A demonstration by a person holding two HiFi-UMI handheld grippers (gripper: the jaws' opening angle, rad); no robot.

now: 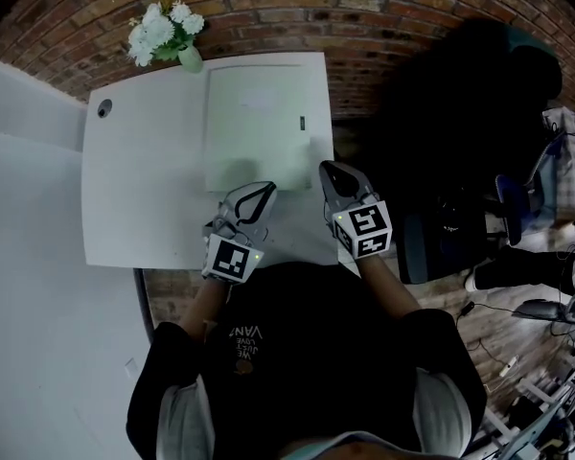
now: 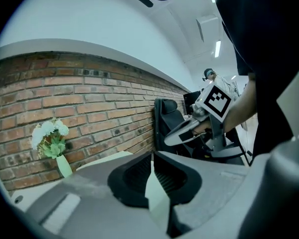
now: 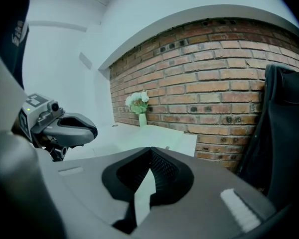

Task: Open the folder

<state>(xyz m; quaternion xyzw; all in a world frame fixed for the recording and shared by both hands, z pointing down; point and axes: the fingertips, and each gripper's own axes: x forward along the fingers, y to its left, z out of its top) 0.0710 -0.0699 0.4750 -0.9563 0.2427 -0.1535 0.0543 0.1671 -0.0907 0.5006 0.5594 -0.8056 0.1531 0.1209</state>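
Holding two grippers side by side, you have left gripper [image 1: 264, 189] at near edge of folder [image 1: 259, 113] and right gripper [image 1: 327, 169] by its near right corner. Both pairs of jaws closed tip to tip, nothing between; contact with folder unclear. One folder, flat and closed, on right half of white table [image 1: 139, 190], its right edge along table's right edge. Left half of table gives open room. One cable hole [image 1: 104, 108] and one vase of white flowers [image 1: 165, 33] at far left corner, well apart. One dark chair [image 1: 479, 75] beside table's right edge. Brick wall [image 1: 364, 17] behind.
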